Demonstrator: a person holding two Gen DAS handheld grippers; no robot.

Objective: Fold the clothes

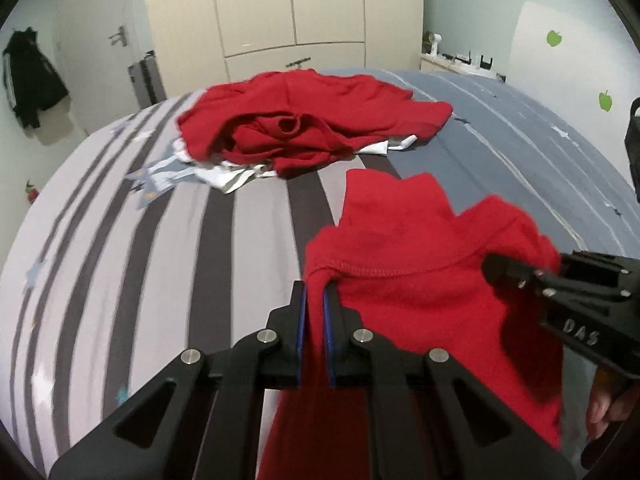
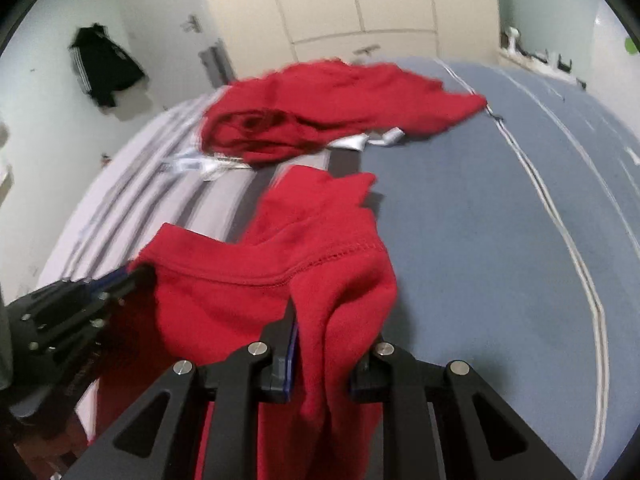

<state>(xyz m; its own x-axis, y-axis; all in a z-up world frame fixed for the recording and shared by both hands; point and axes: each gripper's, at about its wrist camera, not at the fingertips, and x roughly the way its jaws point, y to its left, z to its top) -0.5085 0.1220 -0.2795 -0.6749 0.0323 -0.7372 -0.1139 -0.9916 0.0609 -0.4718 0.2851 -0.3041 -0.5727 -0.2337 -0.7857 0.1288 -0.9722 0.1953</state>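
Observation:
A red garment [image 1: 416, 280] hangs stretched between both grippers above the bed; its far end with a collar or cuff [image 1: 384, 196] droops toward the bed. My left gripper [image 1: 315, 292] is shut on its stitched hem at the left corner. My right gripper [image 2: 320, 320] is shut on the other corner, with cloth draped over its right finger. Each gripper shows in the other's view: the right gripper [image 1: 516, 272] at the right, the left gripper [image 2: 128, 276] at the left. The garment also shows in the right wrist view [image 2: 248, 300].
A crumpled red garment [image 1: 312, 128] lies further back on the bed over white and patterned clothes [image 1: 224, 174]. The bed [image 1: 160, 260] has grey-striped and blue covers. Wardrobe [image 1: 288, 12], grey suitcase [image 1: 146, 82] and a hanging black jacket [image 1: 30, 80] stand behind.

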